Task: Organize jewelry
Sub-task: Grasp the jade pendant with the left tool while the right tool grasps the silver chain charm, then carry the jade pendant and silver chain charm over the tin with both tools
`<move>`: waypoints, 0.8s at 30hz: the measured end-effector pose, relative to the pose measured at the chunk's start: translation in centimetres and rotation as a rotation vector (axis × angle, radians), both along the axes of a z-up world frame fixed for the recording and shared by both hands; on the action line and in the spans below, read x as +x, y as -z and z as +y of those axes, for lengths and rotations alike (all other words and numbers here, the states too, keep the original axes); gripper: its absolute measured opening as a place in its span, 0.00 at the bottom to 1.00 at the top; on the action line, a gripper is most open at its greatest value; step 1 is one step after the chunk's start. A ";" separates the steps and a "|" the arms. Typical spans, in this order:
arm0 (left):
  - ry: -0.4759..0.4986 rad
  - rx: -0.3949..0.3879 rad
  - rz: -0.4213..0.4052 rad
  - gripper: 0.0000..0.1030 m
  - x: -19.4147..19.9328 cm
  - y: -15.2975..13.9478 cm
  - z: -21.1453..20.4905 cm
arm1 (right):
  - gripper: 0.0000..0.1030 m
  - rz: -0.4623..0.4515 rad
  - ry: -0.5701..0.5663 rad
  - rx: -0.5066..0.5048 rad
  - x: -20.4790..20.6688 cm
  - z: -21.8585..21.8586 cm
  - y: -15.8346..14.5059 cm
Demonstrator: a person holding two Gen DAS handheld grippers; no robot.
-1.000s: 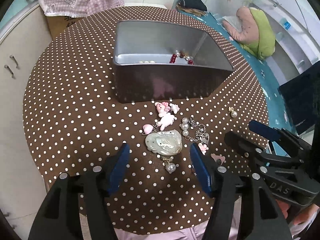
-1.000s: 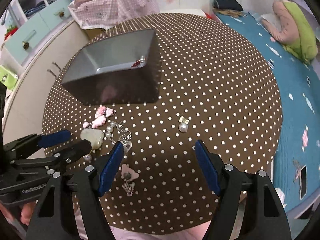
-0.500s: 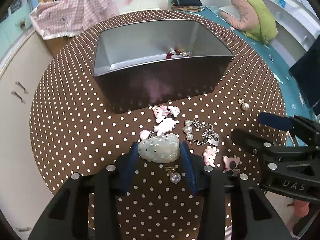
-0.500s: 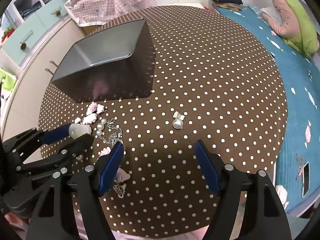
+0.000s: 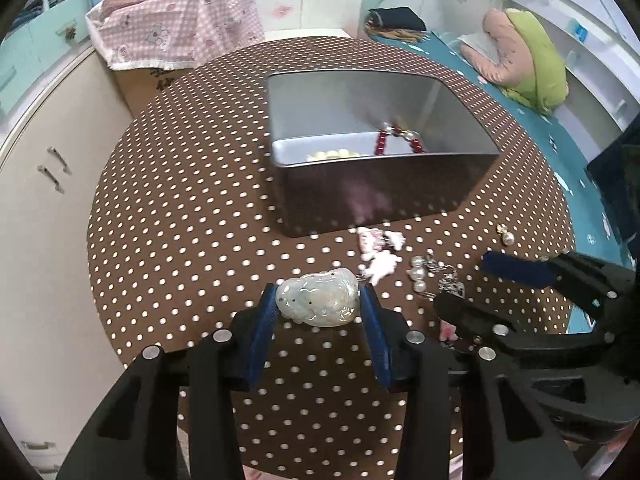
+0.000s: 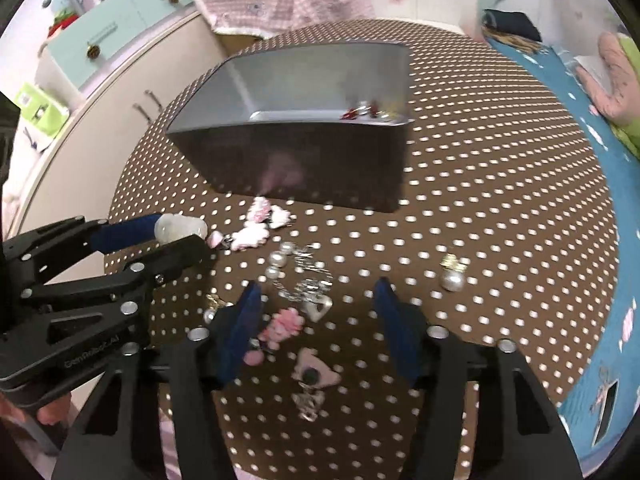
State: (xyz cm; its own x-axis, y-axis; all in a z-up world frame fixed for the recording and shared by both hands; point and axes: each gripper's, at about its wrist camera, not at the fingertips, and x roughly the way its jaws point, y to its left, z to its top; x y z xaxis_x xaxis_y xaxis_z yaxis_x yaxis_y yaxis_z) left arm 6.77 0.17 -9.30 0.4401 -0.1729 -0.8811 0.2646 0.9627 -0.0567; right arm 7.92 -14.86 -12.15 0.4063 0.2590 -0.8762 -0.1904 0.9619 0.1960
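A round table under a brown cloth with white polka dots point(image 5: 168, 240) fills the middle of both views. On it, in the upper centre of the left wrist view, stands a rectangular grey metal tin point(image 5: 380, 196) with dark outer walls; a red bead string point(image 5: 384, 142) and some pale yellowish beads point(image 5: 334, 155) lie on its floor against the near wall. That near wall rises between the left gripper and the inside of the tin.

Loose pieces lie on the cloth in front of the tin: pink and white cartoon charms point(image 5: 378, 250), a chain with white pearls point(image 5: 430, 276), and at the right edge a single pearl earring with a gold top point(image 5: 506, 236). In the right wrist view a pink flower charm point(image 6: 282, 326) and a pink heart-shaped pendant point(image 6: 314, 372) sit low in the frame between the fingers of the right gripper point(image 6: 318, 306), touching neither; its jaws stand wide apart around nothing.

The left gripper point(image 5: 318, 306) is clamped on a pale green carved jade pendant point(image 5: 318, 300), one blue pad on each end. The pendant sits in the lower centre of the left wrist view, in front of the tin and to the left of the charms. Its long axis runs left to right across the frame, spanning the two pads, with the carved face turned toward the camera.

Behind the table, upper left, a pink checked cloth point(image 5: 176, 28) covers a box, beside cream cabinet doors point(image 5: 40, 208); upper right lies a green and pink cushion point(image 5: 528, 52).
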 end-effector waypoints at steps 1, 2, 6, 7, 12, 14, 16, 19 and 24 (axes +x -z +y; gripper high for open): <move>-0.007 -0.005 0.000 0.39 0.0 0.0 0.3 | 0.51 -0.014 -0.001 -0.021 0.2 0.5 0.0; -0.010 -0.008 0.000 0.39 0.1 0.0 0.5 | 0.51 -0.016 -0.005 -0.032 0.3 0.7 0.0; -0.018 -0.022 -0.004 0.39 -0.2 -0.1 1.4 | 0.51 -0.048 -0.028 -0.101 0.8 2.4 0.1; -0.020 -0.026 -0.004 0.39 -0.2 -0.1 1.6 | 0.50 -0.056 -0.034 -0.124 0.8 2.8 0.1; -0.033 -0.049 -0.001 0.39 -0.2 -0.2 2.5 | 0.30 -0.085 -0.085 -0.143 0.4 3.9 0.1; -0.039 -0.057 0.001 0.39 -0.1 -0.2 3.0 | 0.29 -0.095 -0.089 -0.132 0.2 3.9 0.1; -0.043 -0.066 0.002 0.39 -0.1 -0.2 3.2 | 0.22 -0.106 -0.077 -0.118 0.1 3.5 0.1; -0.043 -0.079 0.002 0.39 -0.2 -0.2 3.5 | 0.10 -0.098 -0.038 -0.084 -0.2 2.2 0.2; -0.041 -0.086 0.000 0.39 -0.2 -0.4 3.5 | 0.08 -0.094 -0.011 -0.064 -0.7 1.2 0.3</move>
State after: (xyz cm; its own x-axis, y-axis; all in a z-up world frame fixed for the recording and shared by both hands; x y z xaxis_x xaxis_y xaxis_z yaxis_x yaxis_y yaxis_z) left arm 6.53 3.69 -8.88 0.4486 -0.2297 -0.8637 0.2250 0.9643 -0.1397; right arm 7.24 -13.62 -12.45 0.4849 0.2080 -0.8495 -0.2151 0.9698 0.1147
